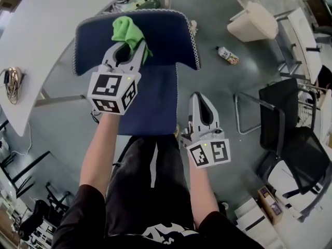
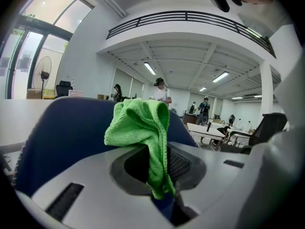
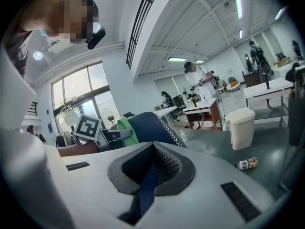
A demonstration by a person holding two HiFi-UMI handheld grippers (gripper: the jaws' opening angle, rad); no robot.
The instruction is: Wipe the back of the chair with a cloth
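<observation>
The left claw is clamped on a green cloth. Part of the cloth hangs down between its jaws, and the rest bunches out past the tips. Right ahead of this claw is the blue chair; the cloth lies against the upper part of its back. In the left gripper view the cloth rises above the back's top edge.

The right claw sits lower and to the right of the left one, well apart from it. Its jaws are together with nothing held between them. It hangs just off the right edge of the chair seat, and the chair back stands ahead of it to the left. From its own view the left claw with the cloth shows ahead on the left.

Further out to the right of the right claw, a small bottle lies on the floor, with a white bin beyond it. A black chair stands farther right. A white table curves round to the left of the left claw.
</observation>
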